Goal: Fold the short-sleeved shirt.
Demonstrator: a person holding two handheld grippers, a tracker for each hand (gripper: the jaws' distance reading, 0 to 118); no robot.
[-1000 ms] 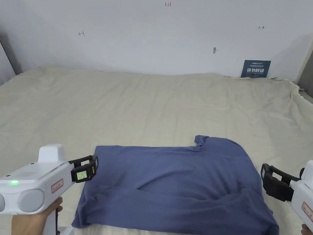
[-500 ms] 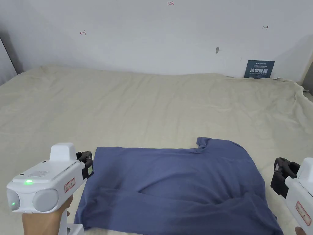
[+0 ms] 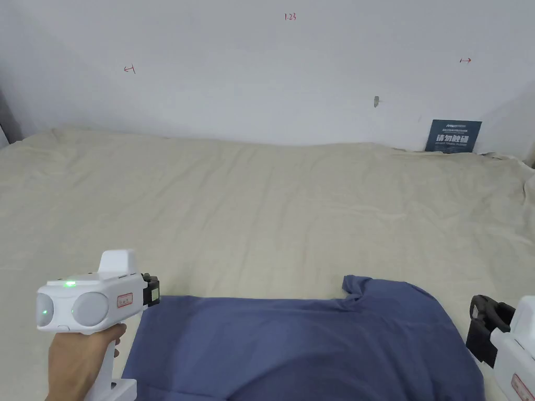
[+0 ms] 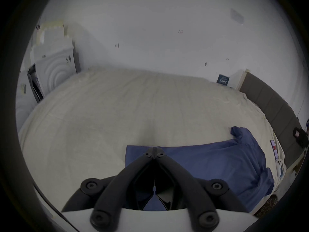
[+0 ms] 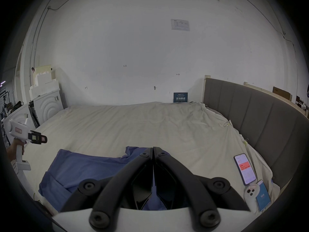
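We list a blue short-sleeved shirt [image 3: 308, 344], lying partly folded and flat on the cream bedsheet [image 3: 261, 209] at the near edge of the bed, its collar end bunched up at the far right corner and a sleeve-side fold lying along its near left part in the right gripper view [image 5: 55, 183]. Left of the shirt we hold the left gripper [image 3: 154, 290], white-bodied with black jaws, raised just off the shirt's far left corner; in its own view [image 4: 154, 152] the jaws meet tip to tip with no cloth between them. The left hand [image 3: 73, 360] wraps the grip below. Right of the shirt we hold the right gripper [image 3: 483, 326], clear of the fabric; in its own view [image 5: 153, 150] the jaws are likewise pressed together and empty, poised above the shirt's collar end. Further right of the shirt, on the sheet, we note a smartphone [image 5: 245, 168] with a lit screen, a small blue card [image 5: 263, 198], and a white case [image 5: 250, 195] touching both. Beyond those stands a grey padded headboard [image 5: 260, 118]. Behind the shirt, against the white wall [image 3: 261, 68], leans a dark blue sign [image 3: 453, 136]. Far left of the shirt we see white foam packing pieces [image 5: 46, 100].
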